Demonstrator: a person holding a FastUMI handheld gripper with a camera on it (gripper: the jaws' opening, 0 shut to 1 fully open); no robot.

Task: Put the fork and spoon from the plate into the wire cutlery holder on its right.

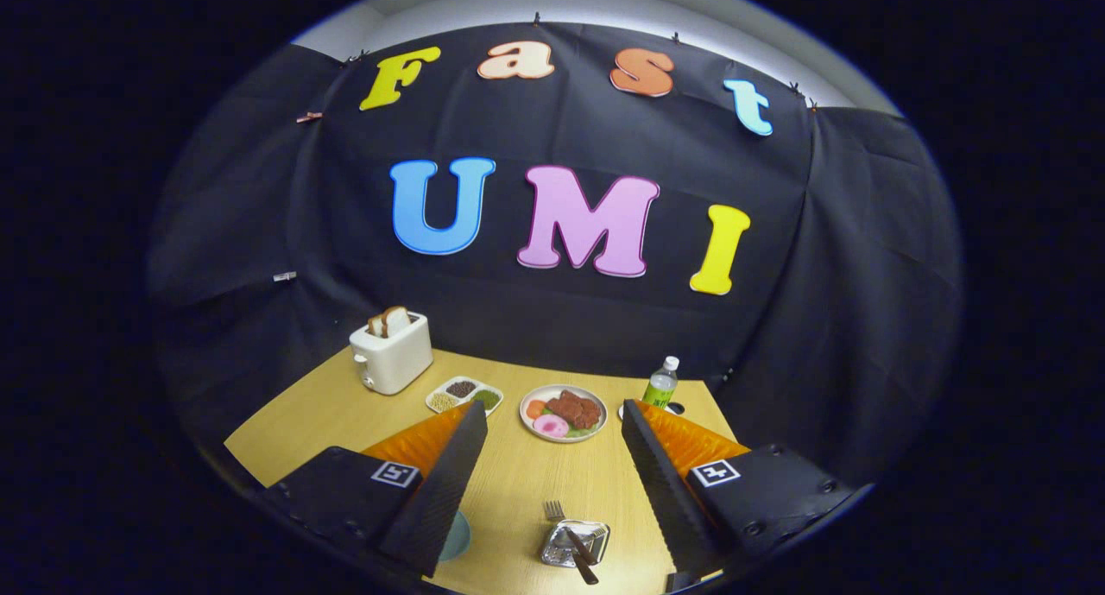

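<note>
Tool (pixel 552 439) fingers spread wide above fork (pixel 571 539) in wire cutlery holder (pixel 574 545).

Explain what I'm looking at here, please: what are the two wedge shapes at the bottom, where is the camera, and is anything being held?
The camera rides on a hand-held two-finger gripper and looks forward along it, so the two wedges are its fingers. They stand wide apart, holding nothing.

Between the fingers, on a wooden table, a fork lies across a small shiny wire holder. A bluish plate peeks from behind one finger.

Beyond the fingers sit a plate of food, a divided dish of grains, a white toaster with bread in it, and a small bottle.
</note>
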